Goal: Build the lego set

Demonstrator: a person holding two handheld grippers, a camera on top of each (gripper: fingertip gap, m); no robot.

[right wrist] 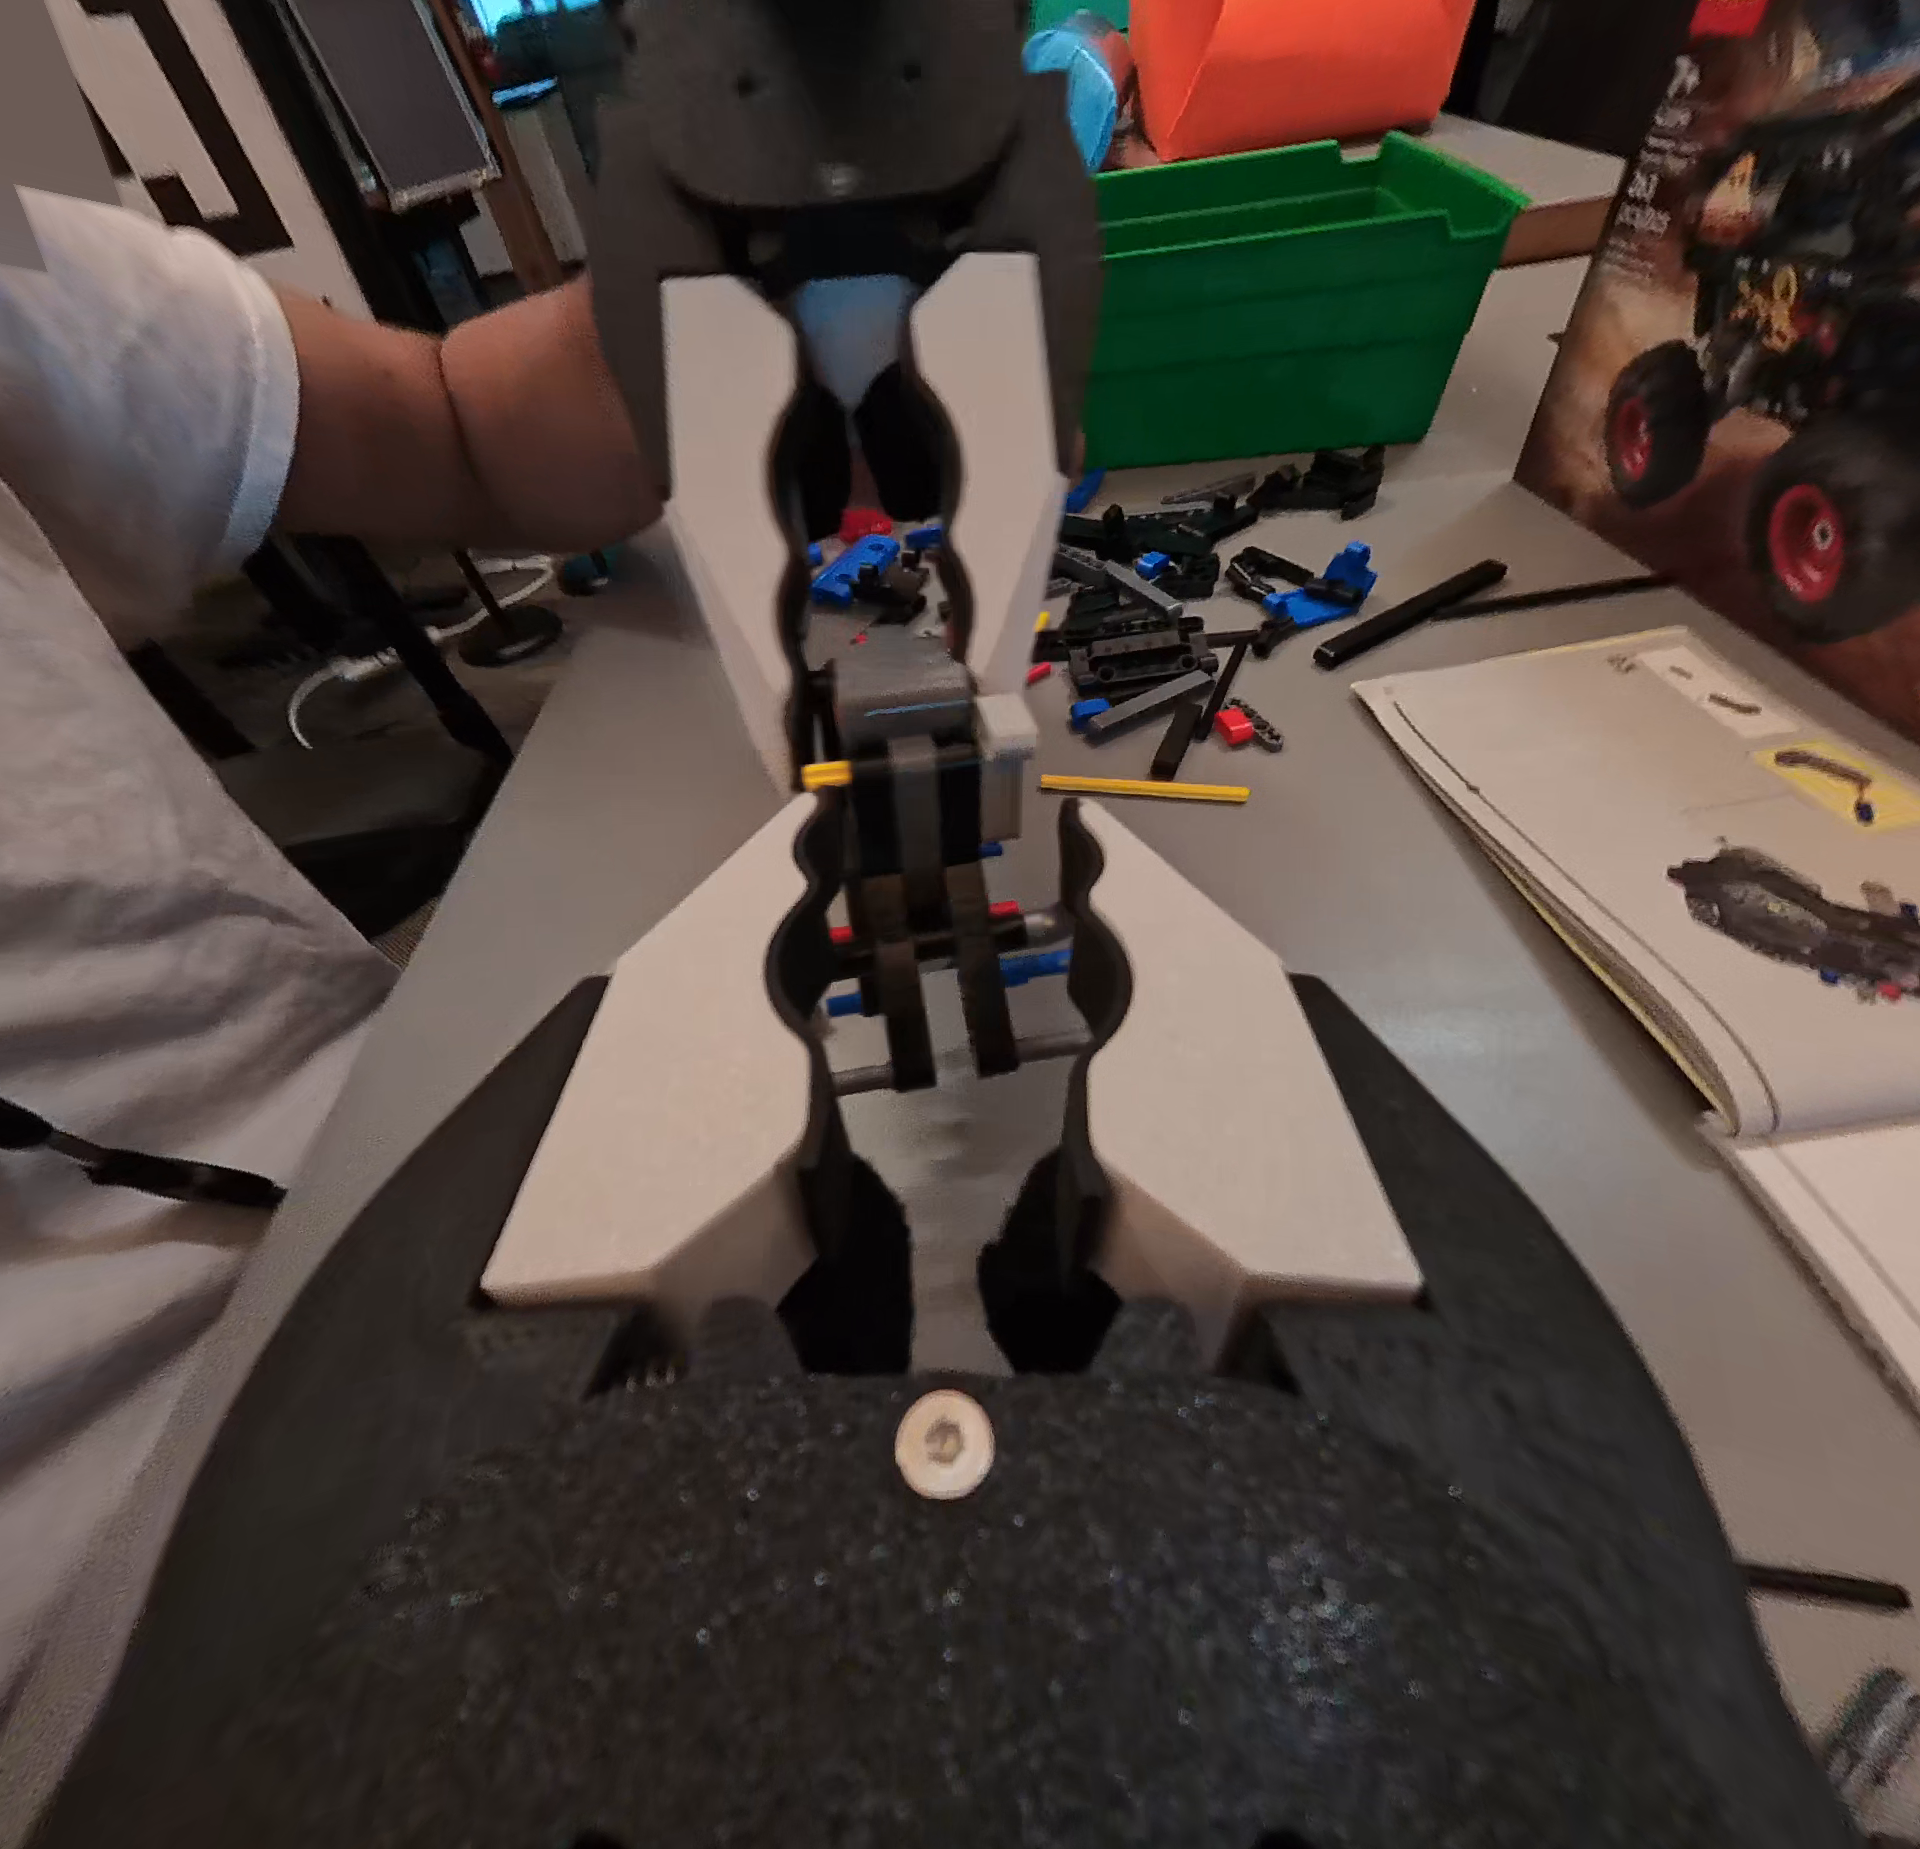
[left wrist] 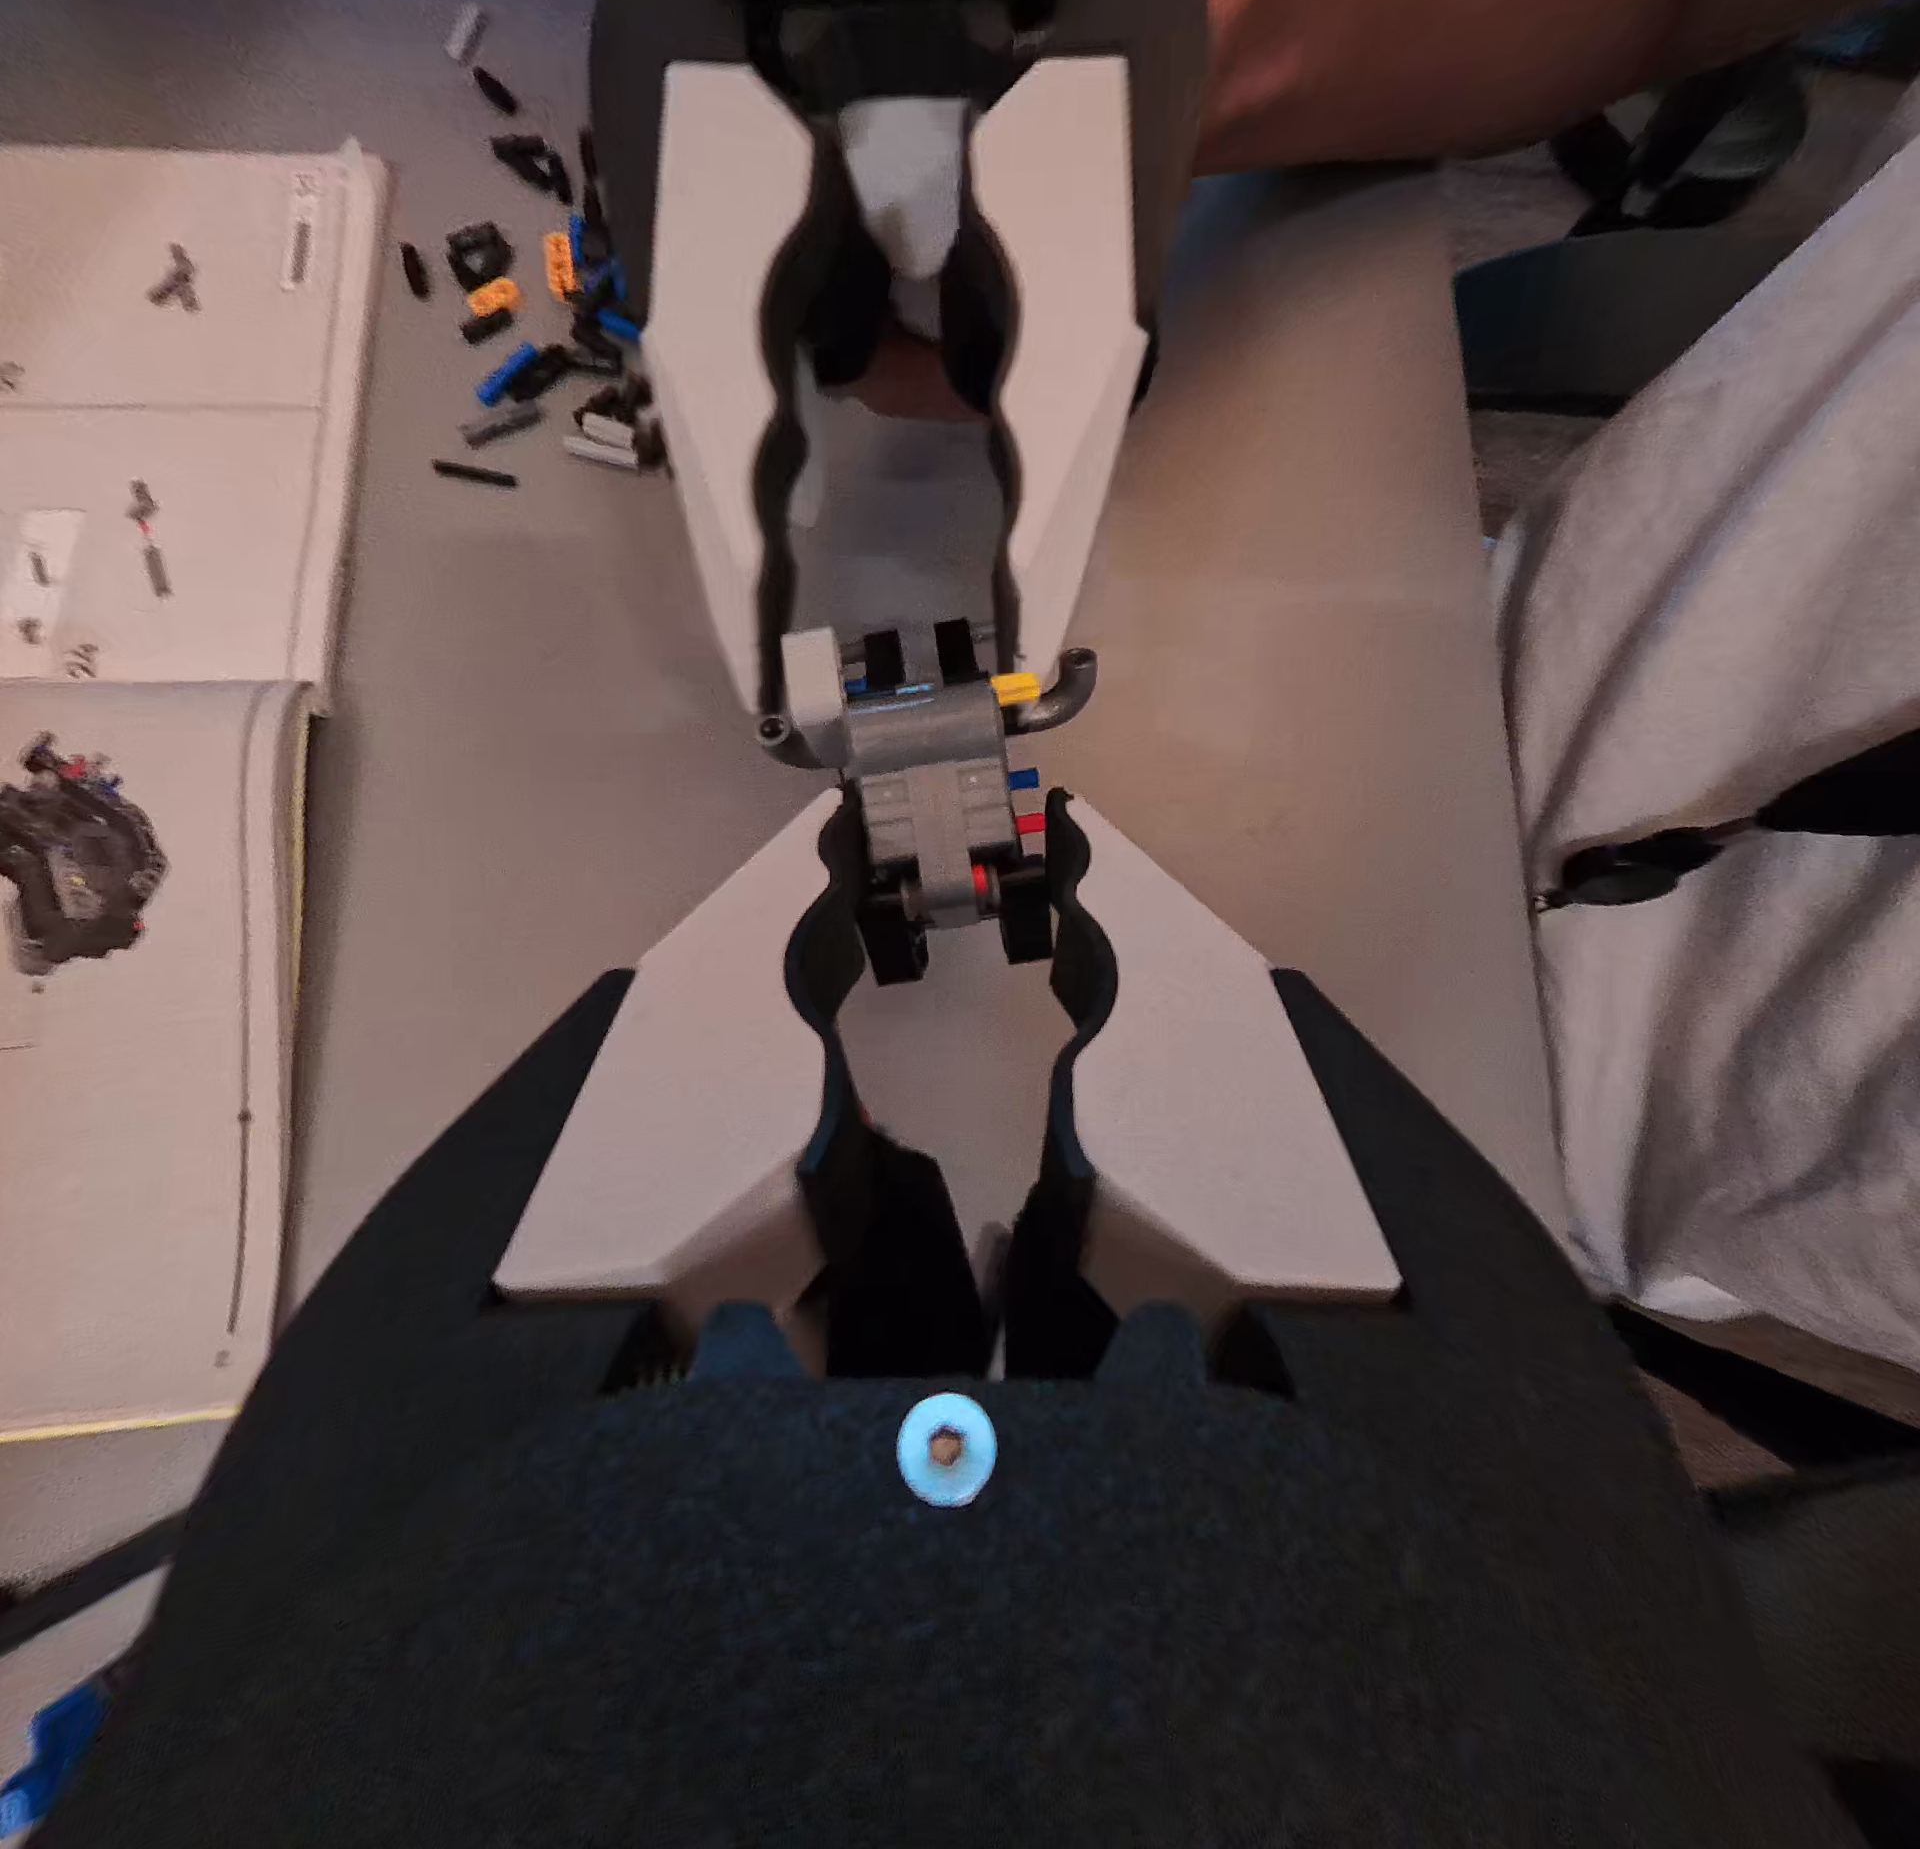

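A small lego assembly (left wrist: 925, 760) of grey and black parts, with blue, red and yellow pins, is held in the air between my two grippers, which face each other. My left gripper (left wrist: 951, 802) is shut on its black-and-grey near end. My right gripper (left wrist: 894, 687) comes in from the top of the left wrist view and is shut on the far end. In the right wrist view the assembly (right wrist: 925, 864) sits between the fingers of my right gripper (right wrist: 945, 812), and my left gripper (right wrist: 904, 729) clamps the grey block at its top.
Loose lego pieces (right wrist: 1174, 604) lie on the grey table (right wrist: 1299, 916), also in the left wrist view (left wrist: 540, 324). An open instruction booklet (right wrist: 1662, 864) lies to the right, with a yellow axle (right wrist: 1143, 788), a green bin (right wrist: 1278, 324) and the set's box (right wrist: 1766, 345) nearby. A person's arm (right wrist: 468, 428) is at the left. The tips of both grippers are at nearly the same place.
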